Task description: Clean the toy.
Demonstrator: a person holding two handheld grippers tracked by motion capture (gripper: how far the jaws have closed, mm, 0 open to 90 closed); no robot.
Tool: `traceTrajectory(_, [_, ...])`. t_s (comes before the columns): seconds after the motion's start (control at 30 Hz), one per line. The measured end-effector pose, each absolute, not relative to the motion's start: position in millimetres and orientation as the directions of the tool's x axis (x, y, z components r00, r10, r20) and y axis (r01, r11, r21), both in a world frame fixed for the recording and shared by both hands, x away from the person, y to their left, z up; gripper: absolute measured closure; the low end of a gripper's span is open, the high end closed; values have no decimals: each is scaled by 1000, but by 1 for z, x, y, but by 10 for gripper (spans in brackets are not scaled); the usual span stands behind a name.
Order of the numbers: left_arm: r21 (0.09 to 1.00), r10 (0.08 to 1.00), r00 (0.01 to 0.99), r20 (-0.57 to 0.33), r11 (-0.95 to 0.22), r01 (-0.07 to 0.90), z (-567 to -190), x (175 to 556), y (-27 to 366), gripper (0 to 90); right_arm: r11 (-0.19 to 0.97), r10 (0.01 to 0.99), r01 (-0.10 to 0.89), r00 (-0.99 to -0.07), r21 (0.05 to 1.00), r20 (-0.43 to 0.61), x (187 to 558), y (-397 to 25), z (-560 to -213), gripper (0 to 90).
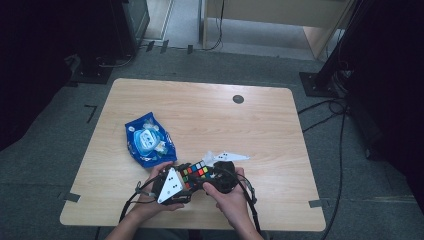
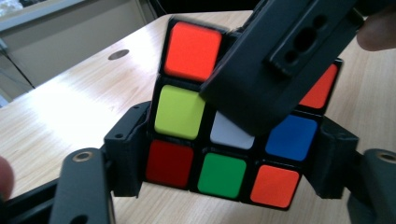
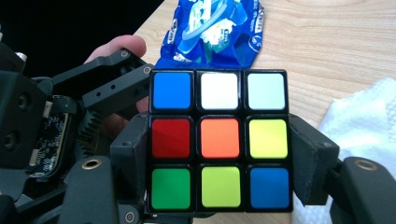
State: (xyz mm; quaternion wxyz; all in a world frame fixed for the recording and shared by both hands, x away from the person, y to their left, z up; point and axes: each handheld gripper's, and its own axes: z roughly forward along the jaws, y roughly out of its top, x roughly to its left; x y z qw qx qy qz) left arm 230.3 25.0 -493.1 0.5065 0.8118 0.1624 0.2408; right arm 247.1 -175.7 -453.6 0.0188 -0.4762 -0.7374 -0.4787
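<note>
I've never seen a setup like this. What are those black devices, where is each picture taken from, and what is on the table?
A person sits at a wooden table, holding a hand-held gripper in each hand: the left hand-held gripper and the right hand-held gripper. One picture looks down from above; the other two come from cameras riding on each gripper, looking along its black jaws. Both grippers clamp the same colour puzzle cube between them. On the table also lie a blue packet and a white tissue.
</note>
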Motion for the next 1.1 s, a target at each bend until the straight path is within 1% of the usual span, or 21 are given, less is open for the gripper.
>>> traceTrajectory(0.03, [900, 518, 824, 230, -434, 22, -493, 230, 25, 337, 87, 684, 721, -545, 687, 485, 247, -176, -454, 337])
traceTrajectory(0.1, [905, 544, 813, 207, -421, 51, -491, 235, 31, 340, 90, 671, 716, -557, 693, 489, 248, -178, -453, 337])
traceTrajectory(0.2, [915, 601, 783, 159, -388, 111, -490, 245, 43, 340, 67, 628, 674, -601, 735, 494, 249, -188, -447, 285])
traceTrajectory(0.23, [918, 620, 771, 144, -374, 129, -489, 248, 49, 339, 65, 629, 663, -607, 746, 485, 250, -192, -445, 279])
traceTrajectory(0.3, [922, 645, 755, 118, -353, 157, -488, 253, 58, 340, 58, 657, 636, -605, 769, 450, 252, -201, -444, 288])
traceTrajectory(0.37, [927, 660, 746, 89, -330, 181, -487, 256, 62, 339, 58, 685, 626, -591, 777, 425, 256, -210, -450, 325])
traceTrajectory(0.43, [928, 670, 739, 74, -318, 195, -487, 258, 65, 339, 99, 735, 619, -573, 779, 362, 261, -214, -462, 338])
traceTrajectory(0.47, [927, 670, 738, 76, -321, 196, -487, 258, 65, 339, 144, 767, 623, -562, 769, 311, 264, -215, -472, 353])
traceTrajectory(0.5, [926, 672, 736, 76, -321, 197, -487, 258, 65, 339, 161, 779, 630, -554, 760, 294, 265, -215, -478, 358])
traceTrajectory(0.57, [926, 670, 739, 72, -320, 199, -488, 258, 64, 339, 183, 784, 659, -545, 730, 297, 268, -217, -492, 371])
traceTrajectory(0.67, [924, 661, 746, 76, -328, 196, -488, 257, 62, 339, 261, 801, 654, -557, 710, 219, 270, -214, -507, 375])
traceTrajectory(0.73, [923, 657, 750, 78, -331, 194, -489, 256, 61, 339, 279, 802, 659, -560, 699, 208, 270, -212, -513, 374])
traceTrajectory(0.77, [923, 655, 752, 77, -331, 194, -489, 256, 60, 339, 279, 802, 647, -563, 710, 198, 269, -212, -514, 388])
traceTrajectory(0.87, [923, 649, 757, 74, -333, 195, -489, 255, 59, 339, 297, 803, 623, -573, 724, 163, 268, -214, -515, 482])
traceTrajectory(0.97, [923, 642, 764, 73, -334, 192, -489, 254, 57, 339, 352, 816, 571, -575, 742, 56, 265, -213, -517, 659])
traceTrajectory(1.0, [923, 639, 766, 71, -334, 193, -489, 253, 56, 339, 358, 821, 567, -570, 742, 39, 264, -212, -517, 717])
traceTrajectory(1.03, [923, 636, 768, 71, -334, 192, -489, 253, 55, 339, 347, 828, 580, -559, 737, 49, 264, -213, -516, 817])
traceTrajectory(1.07, [923, 634, 770, 70, -335, 192, -489, 253, 55, 339, 333, 833, 593, -550, 733, 66, 265, -214, -516, 859])
traceTrajectory(1.1, [922, 632, 772, 69, -336, 192, -490, 253, 54, 339, 320, 833, 600, -547, 733, 84, 266, -216, -515, 871])
